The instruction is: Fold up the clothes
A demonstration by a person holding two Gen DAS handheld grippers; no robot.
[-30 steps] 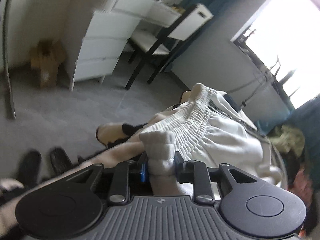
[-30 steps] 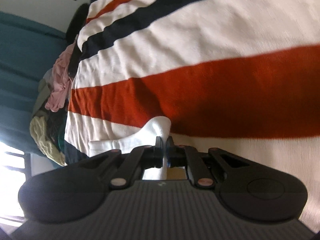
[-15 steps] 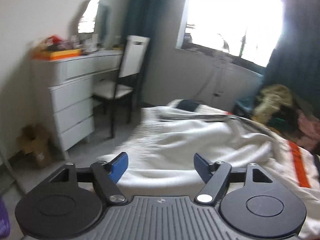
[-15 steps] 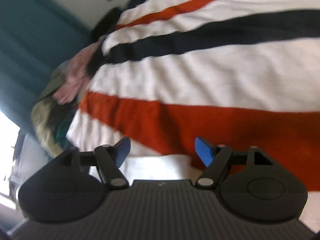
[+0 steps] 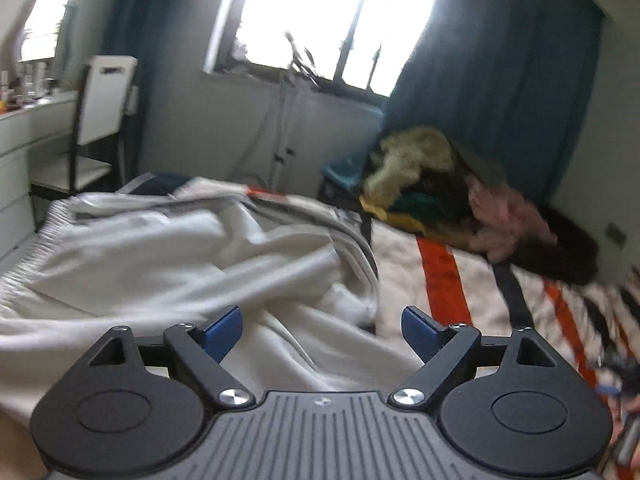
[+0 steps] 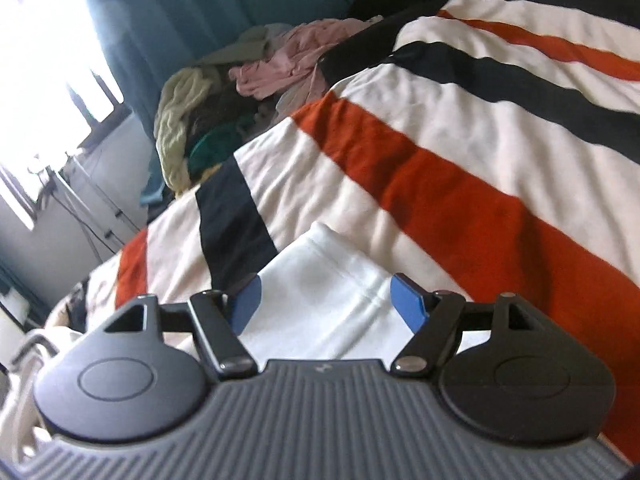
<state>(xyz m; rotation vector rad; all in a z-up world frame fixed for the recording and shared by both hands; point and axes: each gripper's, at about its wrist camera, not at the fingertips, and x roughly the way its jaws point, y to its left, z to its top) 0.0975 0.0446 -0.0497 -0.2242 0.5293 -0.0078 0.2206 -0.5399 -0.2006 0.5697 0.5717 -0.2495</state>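
Observation:
A white garment with a ribbed elastic waistband (image 5: 168, 264) lies rumpled on the striped bedspread (image 5: 444, 280). My left gripper (image 5: 322, 330) is open and empty just above its folds. In the right wrist view a flat corner of the same white garment (image 6: 324, 300) lies on the bedspread (image 6: 460, 184), and my right gripper (image 6: 325, 300) is open and empty over it, touching nothing.
A pile of unfolded clothes (image 5: 448, 188) sits at the far end of the bed by the teal curtain, also in the right wrist view (image 6: 240, 92). A white chair (image 5: 100, 120) and white dresser (image 5: 16, 152) stand to the left. A window is behind.
Both grippers let go of the white garment and opened. The garment now lies on the bed, and both grippers have pulled back and turned toward the window end.

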